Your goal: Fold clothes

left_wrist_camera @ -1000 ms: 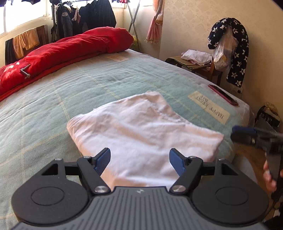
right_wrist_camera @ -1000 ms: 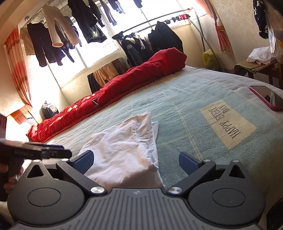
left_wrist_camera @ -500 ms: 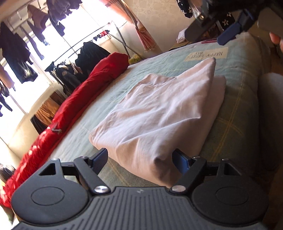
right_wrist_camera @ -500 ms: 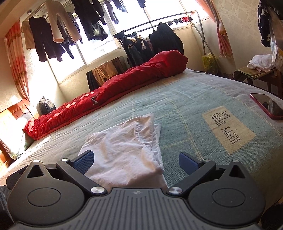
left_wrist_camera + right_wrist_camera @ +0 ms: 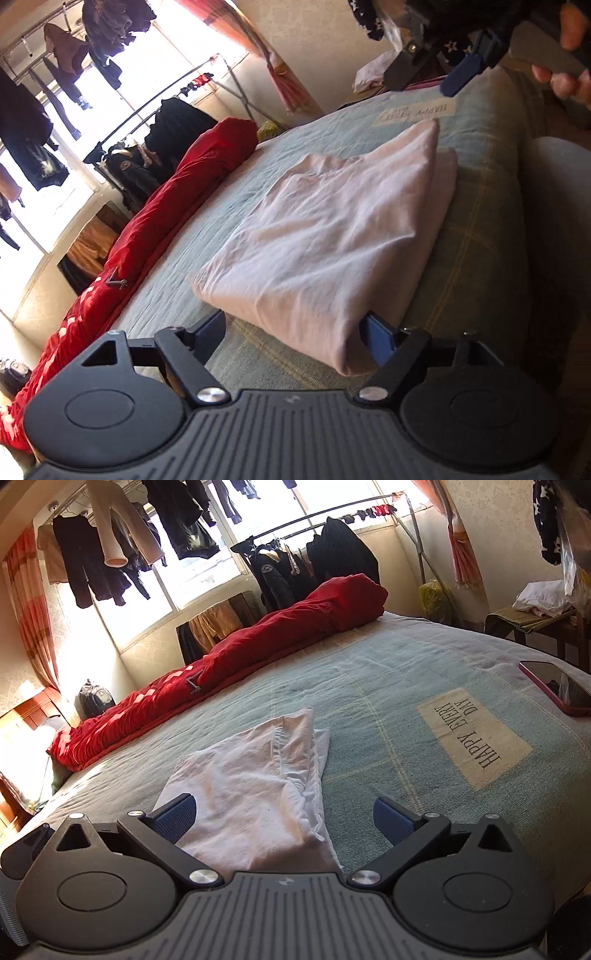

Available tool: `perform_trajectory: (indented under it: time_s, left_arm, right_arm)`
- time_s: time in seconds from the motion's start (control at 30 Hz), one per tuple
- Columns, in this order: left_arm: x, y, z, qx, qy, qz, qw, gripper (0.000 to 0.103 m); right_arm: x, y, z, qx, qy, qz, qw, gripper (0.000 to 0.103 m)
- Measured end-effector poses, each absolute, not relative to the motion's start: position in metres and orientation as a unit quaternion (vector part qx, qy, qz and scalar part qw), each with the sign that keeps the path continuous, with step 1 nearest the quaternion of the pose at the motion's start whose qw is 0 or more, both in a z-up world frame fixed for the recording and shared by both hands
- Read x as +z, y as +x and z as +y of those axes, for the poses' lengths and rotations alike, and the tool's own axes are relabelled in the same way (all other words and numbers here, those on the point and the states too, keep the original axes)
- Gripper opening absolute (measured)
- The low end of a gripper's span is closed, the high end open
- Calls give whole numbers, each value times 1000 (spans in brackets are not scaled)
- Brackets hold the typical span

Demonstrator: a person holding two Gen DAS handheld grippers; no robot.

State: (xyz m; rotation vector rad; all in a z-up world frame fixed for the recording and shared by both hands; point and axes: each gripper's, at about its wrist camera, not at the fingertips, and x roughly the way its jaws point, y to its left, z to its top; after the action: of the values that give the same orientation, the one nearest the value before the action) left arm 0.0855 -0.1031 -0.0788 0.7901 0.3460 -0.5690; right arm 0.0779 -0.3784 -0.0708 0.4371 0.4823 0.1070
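Note:
A folded white garment (image 5: 332,229) lies on the pale green bedspread (image 5: 476,258); it also shows in the right wrist view (image 5: 255,779). My left gripper (image 5: 295,332) is open, tilted, its jaws on either side of the garment's near folded end, holding nothing. My right gripper (image 5: 284,818) is open and empty, just in front of the garment's near edge. The right gripper also shows at the top right of the left wrist view (image 5: 465,70), held in a hand above the bed.
A long red quilt (image 5: 229,664) lies along the far side of the bed. A red-cased phone (image 5: 557,688) rests near the right edge, past the "HAPPY EVERY DAY" patch (image 5: 476,736). A stool with clothes (image 5: 535,613) stands by the wall. Clothes hang at the window.
My left gripper swung round to the garment's end and tilted, now straddling its folded edge. My right gripper barely moved; the left gripper has left its view.

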Motion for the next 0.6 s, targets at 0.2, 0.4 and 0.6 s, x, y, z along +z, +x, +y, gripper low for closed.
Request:
perform_trajectory:
  time_s: [0.2, 0.4, 0.6]
  left_arm:
    - [-71, 99, -116, -340, 338, 178, 860, 80]
    - [-100, 115, -107, -366, 287, 302, 832, 80]
    - [-70, 116, -92, -380, 256, 287, 841, 80]
  right_arm:
    - [-60, 84, -376, 73, 227, 224, 945, 103]
    - [-58, 83, -369, 84, 211, 227, 947, 103]
    - [-60, 92, -366, 101, 216, 238, 941, 103]
